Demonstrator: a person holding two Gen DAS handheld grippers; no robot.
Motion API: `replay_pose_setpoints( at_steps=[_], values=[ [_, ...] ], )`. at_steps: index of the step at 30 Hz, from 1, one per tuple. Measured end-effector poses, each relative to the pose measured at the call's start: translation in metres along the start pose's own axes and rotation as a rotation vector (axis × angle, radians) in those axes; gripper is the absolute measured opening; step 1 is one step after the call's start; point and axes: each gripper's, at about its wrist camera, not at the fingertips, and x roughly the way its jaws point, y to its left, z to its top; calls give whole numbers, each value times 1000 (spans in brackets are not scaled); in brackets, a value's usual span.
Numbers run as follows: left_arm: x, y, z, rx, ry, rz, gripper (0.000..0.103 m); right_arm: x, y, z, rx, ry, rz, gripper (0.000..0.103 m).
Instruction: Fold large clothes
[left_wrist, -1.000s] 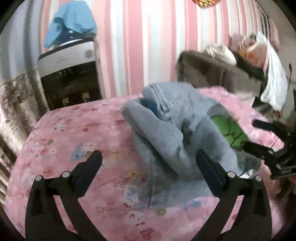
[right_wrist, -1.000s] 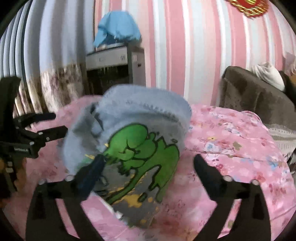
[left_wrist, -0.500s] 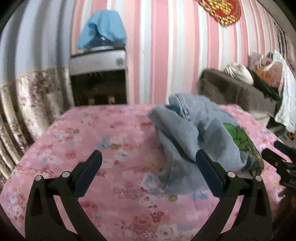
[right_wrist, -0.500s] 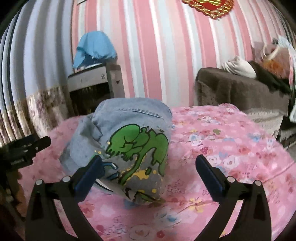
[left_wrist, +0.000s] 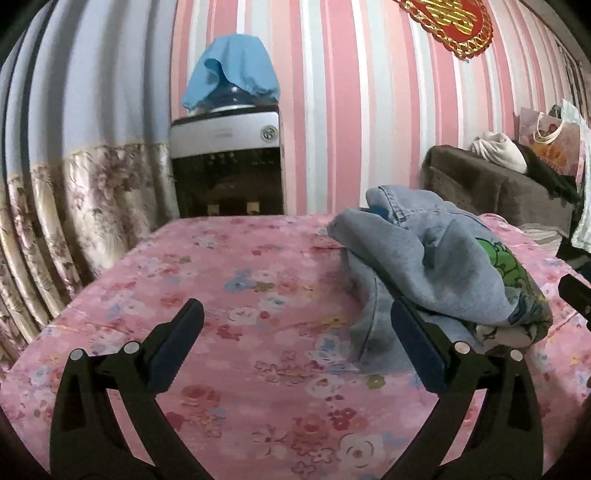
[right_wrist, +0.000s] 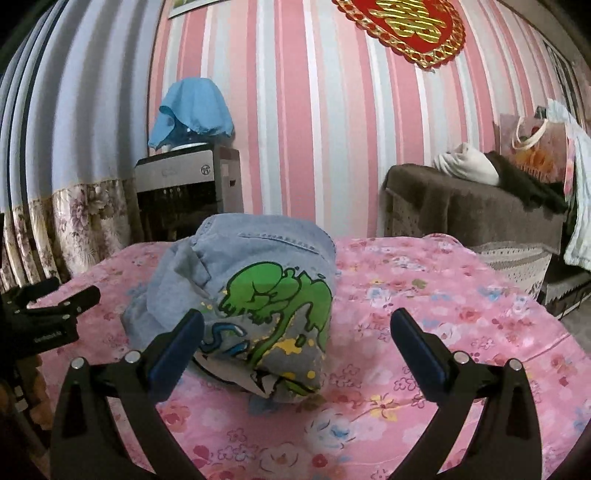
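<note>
A light-blue denim garment with a green cartoon print lies in a folded bundle on the pink floral bedsheet. In the left wrist view the bundle sits at the right, just beyond my right fingertip. My left gripper is open over bare sheet and holds nothing. My right gripper is open too, low over the sheet, with the near edge of the bundle between its fingers but not touched. The left gripper shows at the left edge of the right wrist view.
A water dispenser under a blue cloth stands against the striped wall behind the bed. A flowered curtain hangs at the left. A brown sofa with clothes and a bag sits at the right.
Both grippers have pulled back from the garment, which was let go and now rests as a bundle on the sheet. The views have risen and backed off.
</note>
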Motion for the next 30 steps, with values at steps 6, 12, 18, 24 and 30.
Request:
replay_pose_setpoints(
  at_steps=[6, 12, 18, 24, 30],
  values=[
    [-9, 0, 2, 33, -65, 32, 100, -10, 2, 0, -2, -37, 5, 101],
    [-9, 3, 2, 26, -61, 36, 100, -17, -7, 1, 43, -72, 5, 101],
    [-14, 10, 1, -9, -85, 42, 100, -18, -6, 1, 35, -83, -2, 101],
    [-17, 8, 0, 3, -104, 54, 100, -17, 1, 2, 5, -69, -5, 101],
    [-19, 8, 1, -1, -108, 56, 100, -14, -2, 2, 29, -64, -6, 101]
  ],
)
